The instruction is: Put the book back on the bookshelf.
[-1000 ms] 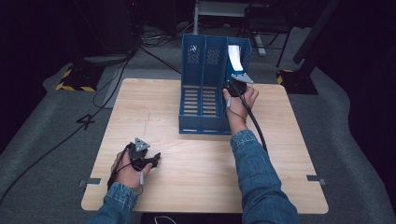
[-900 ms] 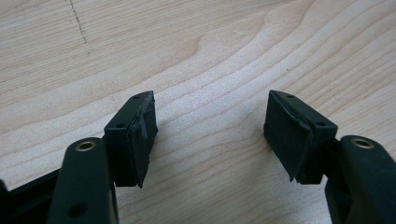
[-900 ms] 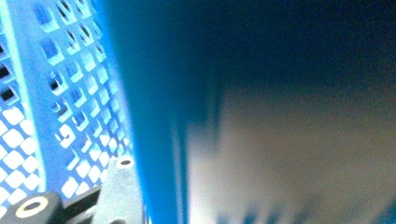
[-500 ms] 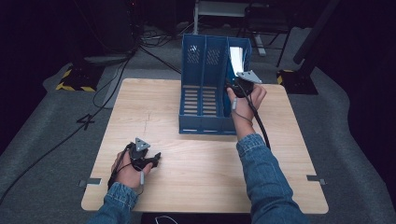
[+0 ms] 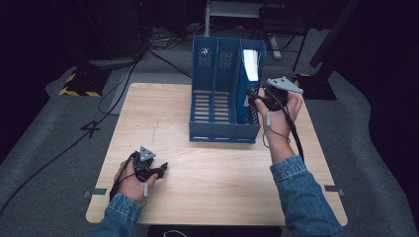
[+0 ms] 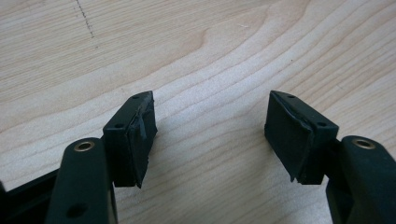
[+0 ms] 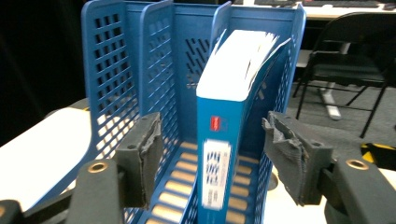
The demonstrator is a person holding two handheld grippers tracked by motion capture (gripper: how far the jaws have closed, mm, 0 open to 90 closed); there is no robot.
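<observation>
A blue file rack (image 5: 212, 94) with three slots stands at the back middle of the wooden table (image 5: 217, 173). A blue book (image 7: 219, 140) with white page edges stands upright in the rack's right slot (image 5: 247, 79). My right gripper (image 5: 254, 98) hovers just in front of that slot, open, its jaws either side of the book's spine without touching it (image 7: 212, 154). My left gripper (image 5: 158, 170) rests low over the table near the front left, open and empty (image 6: 210, 126).
A black folding chair (image 7: 355, 65) stands on the grey floor behind the rack. Cables (image 5: 113, 94) run over the floor left of the table. A yellow-black striped base (image 5: 76, 91) sits at the far left.
My right gripper has drawn back from the rack's right slot and risen a little, leaving the book standing in it. The left gripper has stayed put.
</observation>
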